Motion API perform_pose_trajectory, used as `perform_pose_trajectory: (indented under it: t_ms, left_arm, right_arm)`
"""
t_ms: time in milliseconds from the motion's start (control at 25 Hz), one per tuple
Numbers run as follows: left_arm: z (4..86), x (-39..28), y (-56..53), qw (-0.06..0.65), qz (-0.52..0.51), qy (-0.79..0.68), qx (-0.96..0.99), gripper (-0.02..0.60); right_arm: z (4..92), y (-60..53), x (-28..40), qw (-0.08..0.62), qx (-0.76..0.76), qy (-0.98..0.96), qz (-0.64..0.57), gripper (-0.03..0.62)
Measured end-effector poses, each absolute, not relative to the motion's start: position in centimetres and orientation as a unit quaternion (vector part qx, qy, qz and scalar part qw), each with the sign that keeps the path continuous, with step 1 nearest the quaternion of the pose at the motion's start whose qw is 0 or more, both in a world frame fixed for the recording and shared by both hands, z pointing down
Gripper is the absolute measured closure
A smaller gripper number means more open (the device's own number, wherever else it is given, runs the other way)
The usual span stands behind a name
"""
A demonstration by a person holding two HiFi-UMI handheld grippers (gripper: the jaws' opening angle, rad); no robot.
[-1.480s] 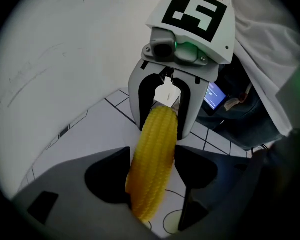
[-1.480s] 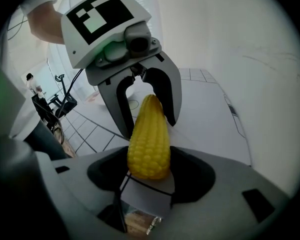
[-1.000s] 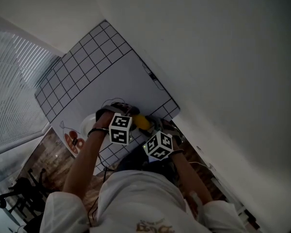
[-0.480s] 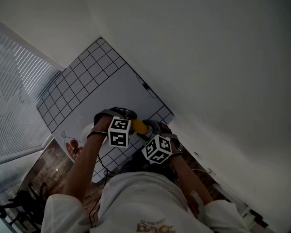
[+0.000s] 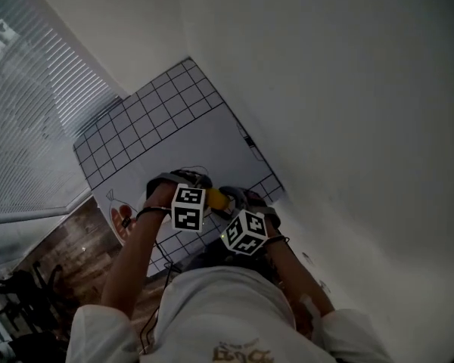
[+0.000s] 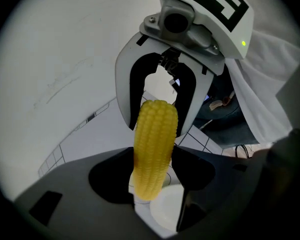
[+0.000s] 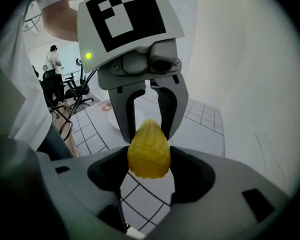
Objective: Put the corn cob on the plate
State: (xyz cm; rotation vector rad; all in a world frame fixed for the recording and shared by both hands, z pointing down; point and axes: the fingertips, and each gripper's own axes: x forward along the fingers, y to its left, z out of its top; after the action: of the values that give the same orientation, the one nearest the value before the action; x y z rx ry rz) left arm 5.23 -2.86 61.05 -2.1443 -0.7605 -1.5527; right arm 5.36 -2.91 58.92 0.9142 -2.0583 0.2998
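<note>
A yellow corn cob (image 5: 216, 197) hangs above the gridded white table (image 5: 189, 134), held end to end by both grippers. My left gripper (image 6: 152, 176) has its dark jaws on the cob's (image 6: 152, 149) narrow end; they have just been closing on it. The right gripper (image 7: 149, 159) is shut on the thick end of the cob (image 7: 149, 151). In each gripper view the other gripper's white fingers flank the far end. A white plate (image 6: 167, 211) lies below the left jaws and shows again as the plate (image 7: 115, 116) behind the left gripper.
A round thing with red marks (image 5: 121, 219) lies at the table's left edge beside the plate. A pale wall runs along the table's right side and window blinds (image 5: 38, 112) along the left. Wooden floor (image 5: 68, 255) shows below. Chairs and a person (image 7: 52, 64) stand far off.
Both grippers and the cob have risen a little off the table, still together. The head camera has swung, so more of the blinds shows and the plate is mostly hidden by the left hand.
</note>
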Motion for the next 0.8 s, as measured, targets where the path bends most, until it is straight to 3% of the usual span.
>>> perform_pose_trajectory:
  t_ms: [800]
  left_arm:
    - [59.3, -7.9, -5.5, 0.071, -0.606, -0.049, -0.791, 0.341]
  right_arm:
    - [57.6, -5.4, -7.6, 0.422, 0.154, -0.894, -0.003, 0.339]
